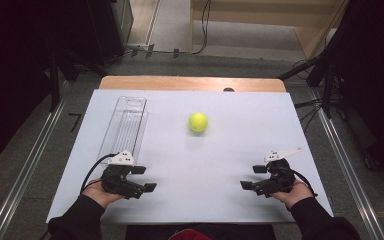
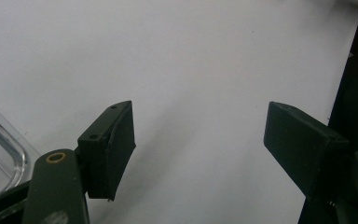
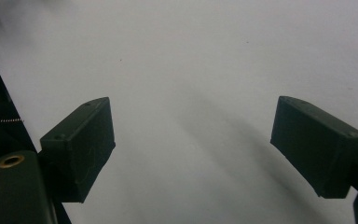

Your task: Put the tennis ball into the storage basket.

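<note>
A yellow-green tennis ball (image 1: 198, 122) rests on the white tabletop (image 1: 195, 165) a little behind the middle. A clear plastic tray (image 1: 124, 126) lies lengthwise at the left, and its rounded corner (image 2: 0, 158) appears in the left gripper view. My left gripper (image 1: 144, 178) is held low near the front left, just in front of the tray, open with nothing between its jaws (image 2: 198, 149). My right gripper (image 1: 254, 176) is held near the front right, also open and empty (image 3: 193, 149). Both point toward the table's middle.
The white board sits on a wooden table (image 1: 190, 83) whose far edge shows behind it. Metal rails (image 1: 347, 165) run along both sides on the floor, with cables and dark stands beyond. A black hex key (image 1: 74, 120) lies on the floor at the left.
</note>
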